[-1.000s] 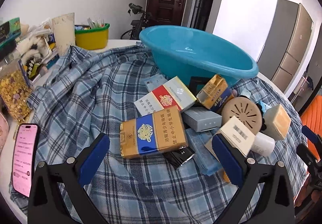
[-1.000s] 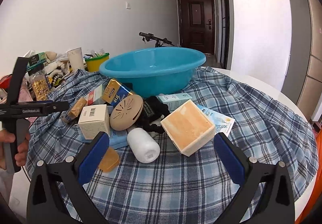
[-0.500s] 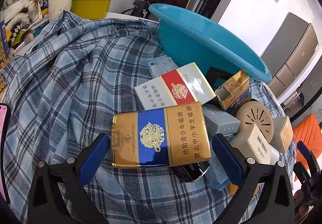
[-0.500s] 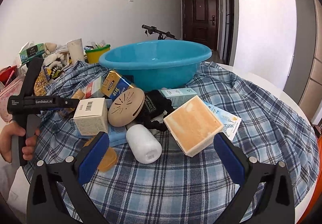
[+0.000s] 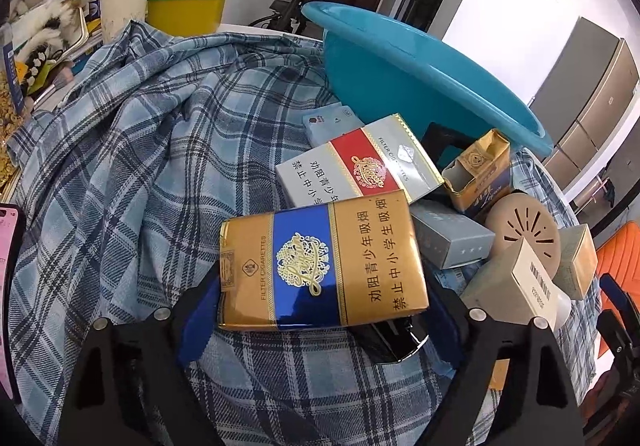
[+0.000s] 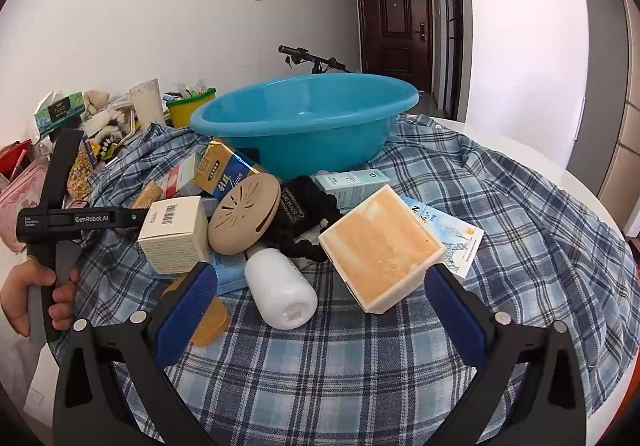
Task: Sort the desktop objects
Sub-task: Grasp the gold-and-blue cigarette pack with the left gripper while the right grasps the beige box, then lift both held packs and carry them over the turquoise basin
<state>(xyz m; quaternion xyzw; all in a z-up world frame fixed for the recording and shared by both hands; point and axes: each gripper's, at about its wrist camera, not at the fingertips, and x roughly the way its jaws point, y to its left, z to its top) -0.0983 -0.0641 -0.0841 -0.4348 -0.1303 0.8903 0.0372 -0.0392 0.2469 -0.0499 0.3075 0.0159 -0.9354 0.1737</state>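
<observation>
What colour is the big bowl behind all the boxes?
The big bowl is bright blue, like turquoise. It shows best in the right wrist view.

Home: entry door, bicycle, cluttered table.

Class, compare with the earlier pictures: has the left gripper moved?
Yes. The left gripper has come forward and down: against the still blue basin, its closing jaws now flank the gold-and-blue cigarette pack.

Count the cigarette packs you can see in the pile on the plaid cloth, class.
3: a gold-and-blue pack between the left gripper's closing jaws; a red-and-silver pack just behind it; an opened gold pack leaning by the blue basin. Others may be hidden underneath.
</observation>
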